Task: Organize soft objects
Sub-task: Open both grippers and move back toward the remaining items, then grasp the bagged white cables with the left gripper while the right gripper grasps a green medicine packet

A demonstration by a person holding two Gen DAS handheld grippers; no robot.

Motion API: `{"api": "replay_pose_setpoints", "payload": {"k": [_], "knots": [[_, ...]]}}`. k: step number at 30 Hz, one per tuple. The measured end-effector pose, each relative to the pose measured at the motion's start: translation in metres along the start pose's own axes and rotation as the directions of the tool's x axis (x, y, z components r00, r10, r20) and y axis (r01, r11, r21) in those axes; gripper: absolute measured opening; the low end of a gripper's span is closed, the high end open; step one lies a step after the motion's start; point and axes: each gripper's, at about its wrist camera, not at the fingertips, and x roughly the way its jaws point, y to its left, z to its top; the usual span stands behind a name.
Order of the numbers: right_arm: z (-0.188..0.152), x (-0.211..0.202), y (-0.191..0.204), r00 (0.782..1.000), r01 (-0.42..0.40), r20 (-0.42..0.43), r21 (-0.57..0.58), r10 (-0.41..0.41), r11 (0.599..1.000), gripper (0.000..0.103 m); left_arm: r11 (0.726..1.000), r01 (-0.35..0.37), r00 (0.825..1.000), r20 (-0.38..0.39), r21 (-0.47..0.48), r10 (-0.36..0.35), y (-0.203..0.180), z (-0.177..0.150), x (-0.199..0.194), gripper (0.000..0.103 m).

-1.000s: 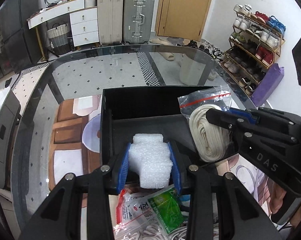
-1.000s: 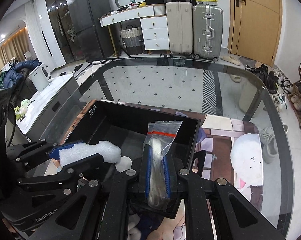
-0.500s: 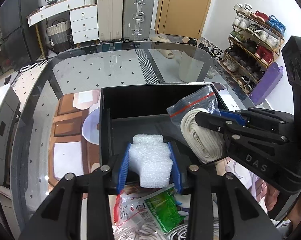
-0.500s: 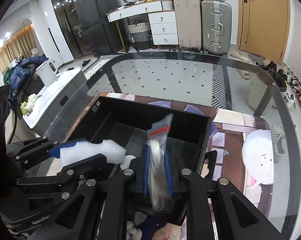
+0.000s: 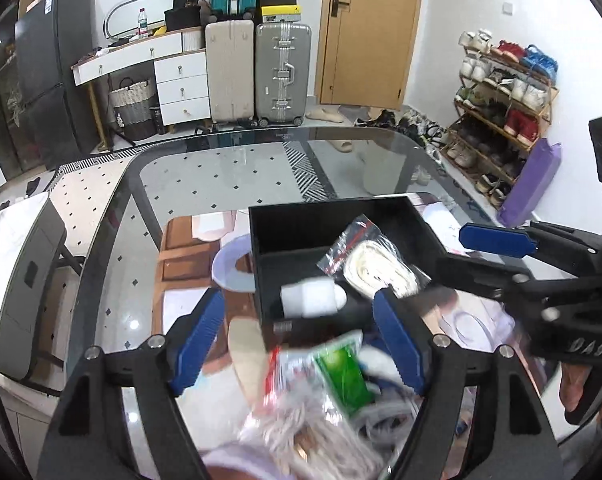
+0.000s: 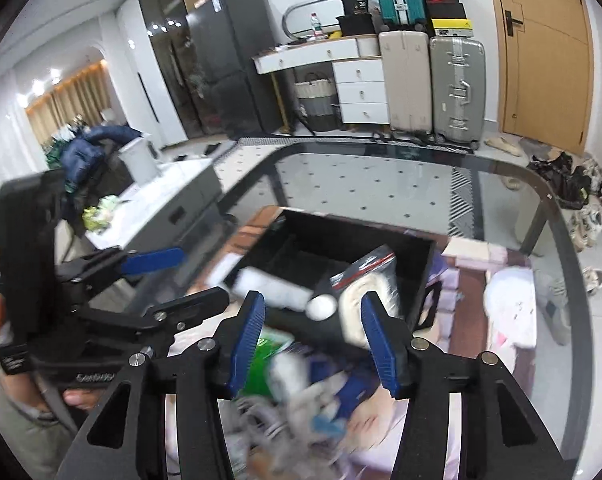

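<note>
Both grippers are opening over the black box [image 5: 333, 220] right now. The left gripper [image 5: 301, 338] is spreading its blue fingers [image 5: 199, 338], nothing pressed between them. The white foam [image 5: 313, 302] is lying loose inside the box, at the twelve o'clock of the left fingers. The right gripper [image 6: 313, 340] is releasing too, its fingers [image 6: 377, 340] standing apart and gripping nothing. The bagged rope [image 5: 375, 270] is sitting in the box at the foam's two o'clock, leaning toward the box's right wall; whether the two are touching, I cannot tell. The box is resting on the glass worktop [image 5: 221, 176]. At six o'clock of the box, a blurred pile of bags [image 5: 321, 392] is lying on the worktop, one with a green label.
</note>
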Motion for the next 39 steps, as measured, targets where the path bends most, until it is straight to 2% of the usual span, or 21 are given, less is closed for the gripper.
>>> {"api": "replay_pose_setpoints", "payload": {"k": [5,10,12,14,16,19,26,28,30,31,35,39], "knots": [[-0.037,-0.019,0.031,0.998,-0.049,-0.047,-0.074,0.045,0.996,0.052,1.0,0.022,0.999,0.03,-0.018,-0.021,0.006,-0.03,-0.032,0.078],[-0.078,-0.02,0.055,0.987,-0.118,-0.124,-0.134,0.102,0.984,0.052,1.0,0.016,1.0,0.002,0.009,-0.016,0.01,-0.063,-0.039,0.078],[-0.098,-0.017,0.063,0.979,-0.145,-0.166,-0.157,0.119,0.977,0.055,1.0,0.018,1.0,-0.013,0.008,-0.018,0.013,-0.076,-0.041,0.078],[-0.113,-0.013,0.072,0.967,-0.183,-0.21,-0.176,0.144,0.967,0.066,1.0,0.025,0.999,-0.035,-0.005,-0.025,0.017,-0.09,-0.041,0.078],[-0.125,-0.012,0.08,0.962,-0.201,-0.226,-0.191,0.156,0.961,0.071,0.999,0.03,0.998,-0.051,-0.016,-0.031,0.018,-0.103,-0.043,0.078],[-0.136,-0.009,0.091,0.966,-0.174,-0.229,-0.232,0.12,0.957,0.083,0.999,0.037,0.997,-0.07,-0.011,-0.038,0.021,-0.116,-0.045,0.078],[-0.141,0.02,0.095,0.958,-0.106,-0.286,-0.3,0.017,0.948,0.084,0.999,0.028,0.994,-0.102,-0.02,-0.03,0.026,-0.123,-0.039,0.078],[-0.141,0.025,0.091,0.958,-0.078,-0.285,-0.3,-0.011,0.951,0.082,0.999,0.03,0.995,-0.097,-0.021,-0.032,0.026,-0.123,-0.04,0.078],[-0.139,0.028,0.087,0.955,-0.09,-0.295,-0.285,0.002,0.954,0.064,0.999,0.033,0.995,-0.097,-0.022,-0.035,0.025,-0.123,-0.04,0.078],[-0.139,0.03,0.086,0.953,-0.086,-0.304,-0.283,-0.004,0.955,0.051,0.999,0.033,0.995,-0.096,-0.021,-0.035,0.025,-0.123,-0.04,0.078],[-0.134,0.029,0.082,0.955,-0.064,-0.296,-0.296,-0.028,0.953,0.038,0.999,0.028,0.994,-0.1,-0.021,-0.03,0.023,-0.122,-0.038,0.078],[-0.126,0.016,0.082,0.963,-0.046,-0.267,-0.289,-0.035,0.956,0.036,0.999,0.024,0.995,-0.095,-0.028,-0.026,0.019,-0.116,-0.034,0.078]]}}
